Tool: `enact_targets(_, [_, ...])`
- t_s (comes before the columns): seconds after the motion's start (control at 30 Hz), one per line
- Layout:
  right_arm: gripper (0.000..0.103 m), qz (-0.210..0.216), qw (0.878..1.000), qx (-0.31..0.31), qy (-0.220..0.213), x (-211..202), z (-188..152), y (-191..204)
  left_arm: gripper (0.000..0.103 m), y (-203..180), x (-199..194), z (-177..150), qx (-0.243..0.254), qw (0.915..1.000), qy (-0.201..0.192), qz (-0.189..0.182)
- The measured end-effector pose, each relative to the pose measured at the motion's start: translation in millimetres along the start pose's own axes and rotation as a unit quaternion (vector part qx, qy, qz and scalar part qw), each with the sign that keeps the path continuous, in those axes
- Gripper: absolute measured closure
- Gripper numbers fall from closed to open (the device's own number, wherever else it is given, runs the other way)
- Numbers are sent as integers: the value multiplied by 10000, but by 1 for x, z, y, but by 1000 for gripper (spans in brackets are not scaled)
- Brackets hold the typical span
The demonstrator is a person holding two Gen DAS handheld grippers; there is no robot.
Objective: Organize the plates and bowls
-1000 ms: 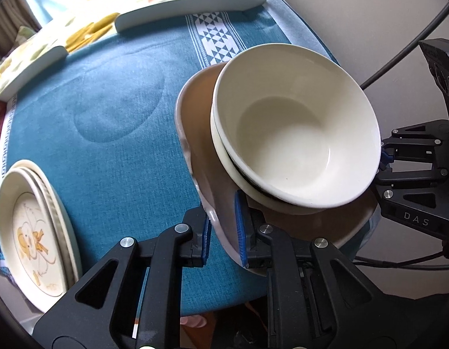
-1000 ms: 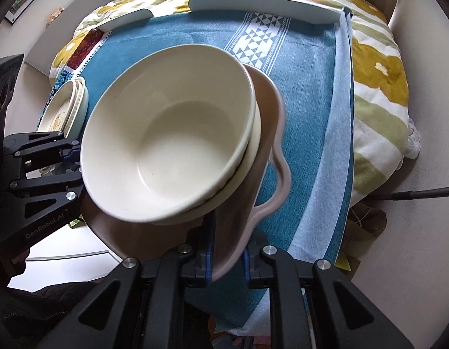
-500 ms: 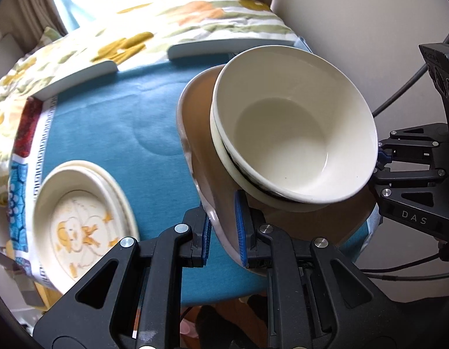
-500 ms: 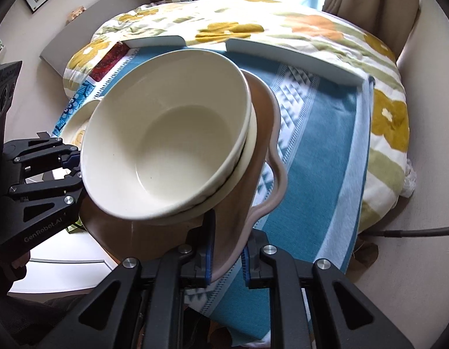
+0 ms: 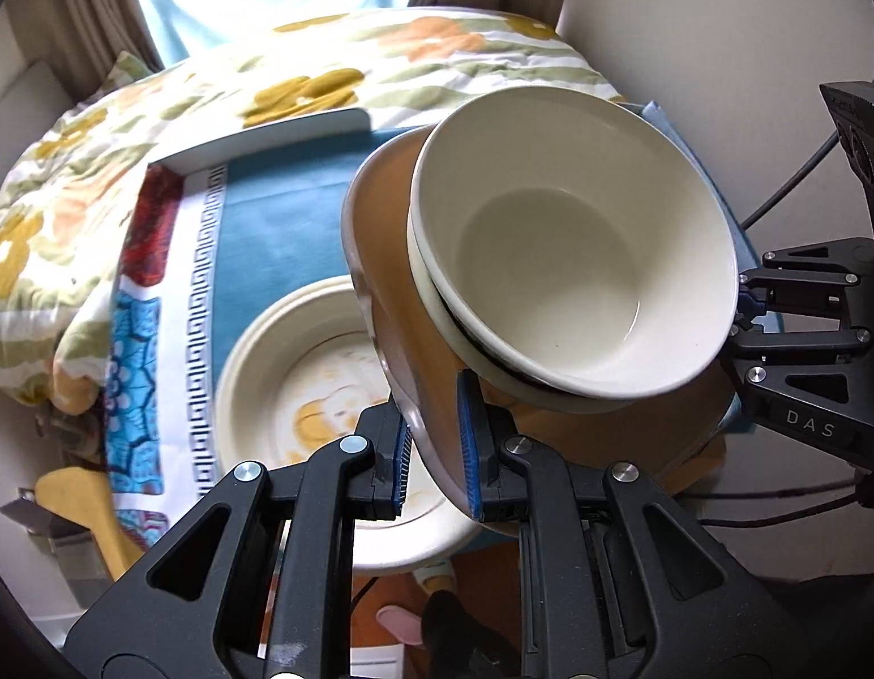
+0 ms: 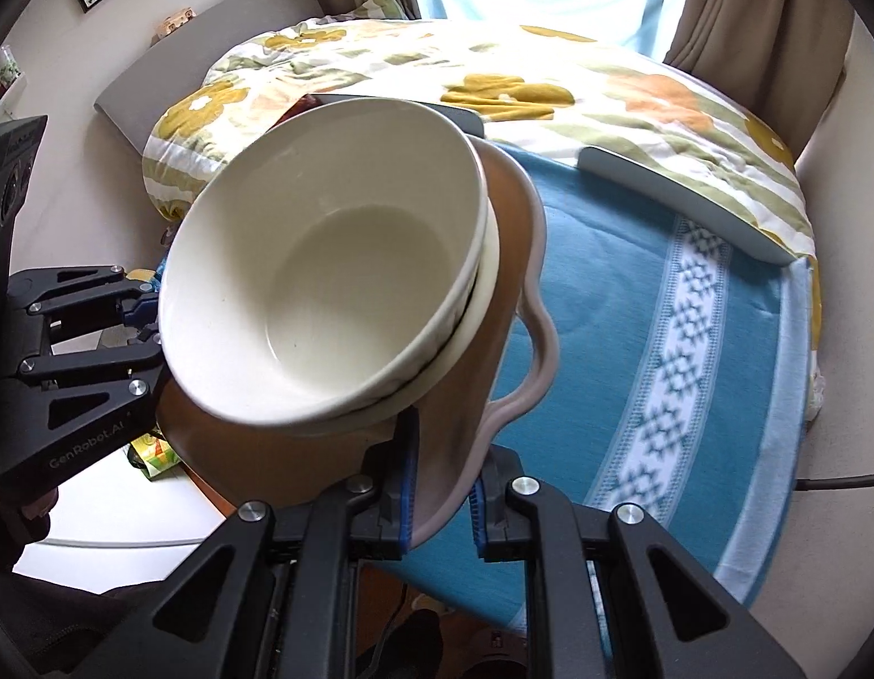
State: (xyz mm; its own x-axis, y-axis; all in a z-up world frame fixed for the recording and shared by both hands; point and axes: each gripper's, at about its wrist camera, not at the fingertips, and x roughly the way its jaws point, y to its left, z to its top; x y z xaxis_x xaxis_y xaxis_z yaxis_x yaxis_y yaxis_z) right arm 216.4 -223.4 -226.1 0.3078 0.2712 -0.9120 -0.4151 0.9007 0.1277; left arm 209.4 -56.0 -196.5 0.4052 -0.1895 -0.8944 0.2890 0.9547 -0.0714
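A brown scallop-edged plate (image 5: pixel 391 305) (image 6: pixel 516 339) hangs in the air, carrying two nested cream bowls (image 5: pixel 573 237) (image 6: pixel 335 283). My left gripper (image 5: pixel 434 452) is shut on the plate's left rim, and my right gripper (image 6: pixel 442 492) is shut on its opposite rim. Each gripper shows in the other's view at the far side of the plate. Below the left gripper, a stack of cream plates (image 5: pixel 278 373) with a yellow animal drawing rests on the blue tablecloth (image 5: pixel 290 226) (image 6: pixel 635 339).
A flowery quilt (image 5: pixel 154 130) (image 6: pixel 550 90) lies behind the table, with white table-edge rails (image 5: pixel 278 136) (image 6: pixel 680 203) against it. Curtains and a bright window are at the back. A wall (image 5: pixel 720 28) stands close on the right, with cables hanging by it.
Both grippers have carried the plate and bowls up and leftward across the table. The stack of drawn plates has come from the left edge to right beneath the left gripper.
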Motion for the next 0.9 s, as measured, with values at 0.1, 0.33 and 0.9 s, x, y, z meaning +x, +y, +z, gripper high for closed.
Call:
enact_targets(0.1, [89, 28, 10000, 70, 27, 13, 6, 27, 90, 28, -1, -10, 66, 10000, 75, 2])
enact_targets(0.33, [89, 62, 9996, 217, 151, 46, 15, 77, 90, 76, 10, -31, 152, 9996, 249, -7])
enact_targets(0.9, [89, -101, 9977, 531, 406, 78, 6, 87, 90, 94, 46, -48, 249, 9979, 482, -348])
